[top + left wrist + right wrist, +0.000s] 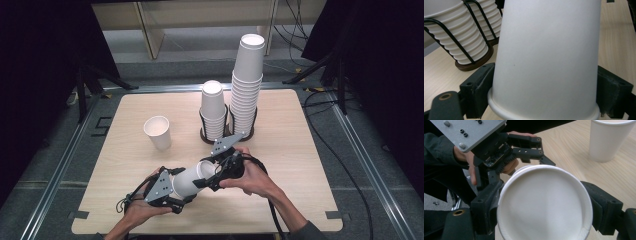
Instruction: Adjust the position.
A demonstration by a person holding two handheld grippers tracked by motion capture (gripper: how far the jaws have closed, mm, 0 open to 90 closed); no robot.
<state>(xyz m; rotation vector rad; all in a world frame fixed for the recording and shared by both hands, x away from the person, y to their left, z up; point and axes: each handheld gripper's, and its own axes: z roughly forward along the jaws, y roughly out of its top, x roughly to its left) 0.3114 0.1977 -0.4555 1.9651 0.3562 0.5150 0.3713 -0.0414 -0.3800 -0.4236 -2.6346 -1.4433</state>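
Claws from both hands meet on one white paper cup [192, 179], which lies on its side just above the near middle of the light wooden desk [300, 150]. In the high view the left claw [172, 192] clamps the cup's base end, its jaws pressed against both sides of the wall. The right claw [212, 175] grips the rim end, its jaws tight on either side of the open mouth, as the right claw view shows. Left of and beyond the held cup stands a single upright white paper cup [158, 132], well apart. Directly beyond, near the right claw, two black wire holders carry a short stack of white cups [213, 110] and a tall stack of white cups [246, 85]. The desk's near edge lies close beneath both hands. Bare wood stretches to the right and to the far left.
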